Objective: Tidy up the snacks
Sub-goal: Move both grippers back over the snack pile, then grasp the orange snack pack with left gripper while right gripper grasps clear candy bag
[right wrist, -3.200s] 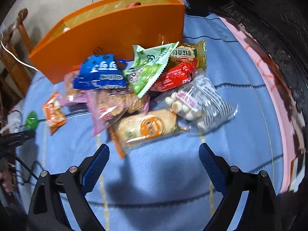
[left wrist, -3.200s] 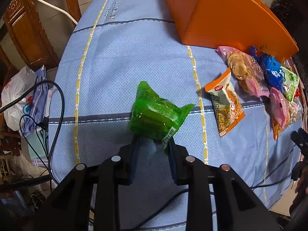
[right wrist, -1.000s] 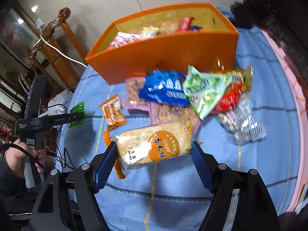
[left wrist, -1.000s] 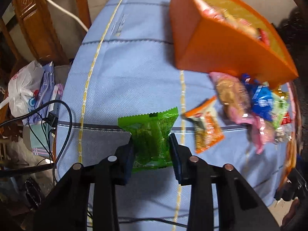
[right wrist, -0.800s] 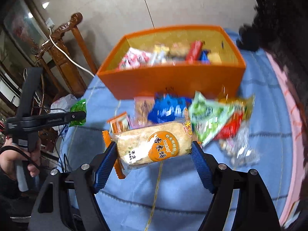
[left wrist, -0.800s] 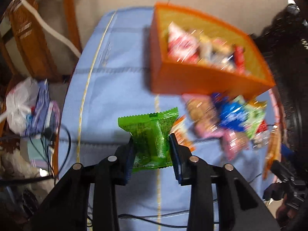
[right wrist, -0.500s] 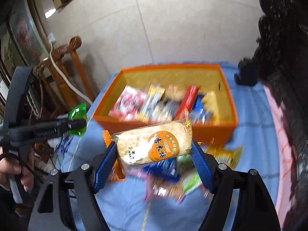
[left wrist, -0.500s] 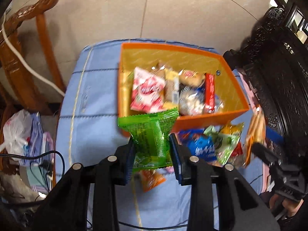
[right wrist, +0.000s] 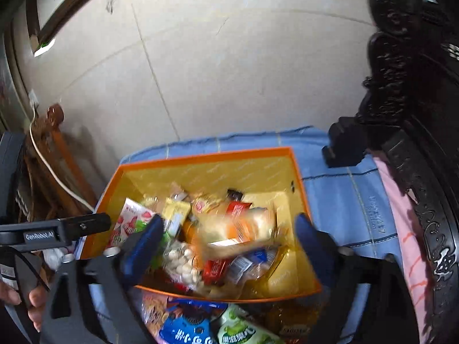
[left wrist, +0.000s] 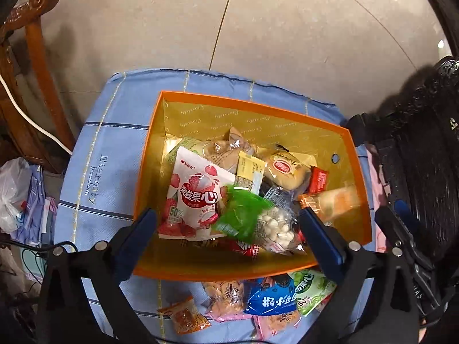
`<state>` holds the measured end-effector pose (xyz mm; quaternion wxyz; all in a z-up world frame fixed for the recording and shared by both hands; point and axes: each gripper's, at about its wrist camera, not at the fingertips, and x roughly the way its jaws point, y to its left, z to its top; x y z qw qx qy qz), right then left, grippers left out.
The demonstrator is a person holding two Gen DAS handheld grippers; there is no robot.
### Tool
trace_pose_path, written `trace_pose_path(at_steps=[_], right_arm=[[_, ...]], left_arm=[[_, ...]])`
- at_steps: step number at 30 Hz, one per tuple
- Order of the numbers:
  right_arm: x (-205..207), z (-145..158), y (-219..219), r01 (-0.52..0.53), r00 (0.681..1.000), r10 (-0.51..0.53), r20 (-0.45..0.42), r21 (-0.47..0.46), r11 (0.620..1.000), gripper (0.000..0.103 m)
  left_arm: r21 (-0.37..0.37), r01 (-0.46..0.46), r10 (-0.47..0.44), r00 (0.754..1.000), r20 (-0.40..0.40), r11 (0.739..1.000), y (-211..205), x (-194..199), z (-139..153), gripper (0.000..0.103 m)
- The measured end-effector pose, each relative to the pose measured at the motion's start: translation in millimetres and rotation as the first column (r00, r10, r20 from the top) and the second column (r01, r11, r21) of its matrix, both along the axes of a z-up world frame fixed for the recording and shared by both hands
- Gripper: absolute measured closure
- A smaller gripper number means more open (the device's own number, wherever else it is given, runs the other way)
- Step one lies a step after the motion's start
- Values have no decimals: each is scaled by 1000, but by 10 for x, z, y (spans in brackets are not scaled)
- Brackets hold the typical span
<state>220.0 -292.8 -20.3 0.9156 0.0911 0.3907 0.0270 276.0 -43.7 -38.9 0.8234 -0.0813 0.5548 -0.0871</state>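
1. Looking down from the left wrist view, the left gripper (left wrist: 229, 226) stands wide over the orange box (left wrist: 358, 172); its jaws have just been opening, and the green snack packet (left wrist: 241, 215), blurred, lies loose between the fingers, touching neither, above the heap in the box.
2. From the right wrist view, the right gripper (right wrist: 229, 235) is also spread wide, its jaws just having opened; the orange-labelled bread packet (right wrist: 243, 226) shows as a blur between the fingers, clear of both pads, over the box (right wrist: 200, 157).
3. Only the left view shows the small orange packet (left wrist: 185, 316) on the blue tablecloth (left wrist: 114, 143) in front of the box.
4. Only the right view shows a person's hand (right wrist: 17, 295) gripping the left tool's handle, at the left edge.
5. Both views show one box, one white strawberry packet (left wrist: 195, 197) and one clear bag of white balls (left wrist: 275, 223) inside it.
6. In front of the box, the left view shows one blue packet (left wrist: 269, 301), one light green packet (left wrist: 312, 289) and two pink-edged biscuit packets (left wrist: 226, 298).
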Motion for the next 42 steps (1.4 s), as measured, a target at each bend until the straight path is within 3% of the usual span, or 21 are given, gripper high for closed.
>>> trace_pose_path(at_steps=[4, 13, 23, 29, 38, 39, 42], right_arm=[[-167, -188, 4, -8, 996, 11, -85, 29, 1000, 6], [-991, -528, 63, 27, 973, -9, -231, 73, 997, 6], [-1673, -718, 42, 113, 949, -68, -308, 132, 985, 6], [-1935, -836, -52, 129, 941, -86, -328, 112, 985, 6], [-2035, -1005, -430, 154, 925, -119, -362, 70, 986, 6], [-2025, -1018, -452, 150, 924, -115, -366, 70, 986, 6], [-1957, -1028, -517, 128, 927, -94, -362, 72, 989, 6]], left_arm=[[6, 8, -8, 999, -52, 1000, 84, -104, -89, 6], [57, 78, -73, 994, -86, 995, 223, -741, -222, 6], [145, 91, -45, 955, -292, 985, 308, -1406, -1067, 6], [218, 23, 45, 951, -305, 976, 358, -1415, -1355, 6], [226, -32, 107, 939, -327, 974, 256, -1255, -1584, 6], [250, -22, 100, 947, -306, 968, 227, -1268, -1581, 11], [276, 5, 65, 967, -244, 961, 141, -1293, -1420, 59]])
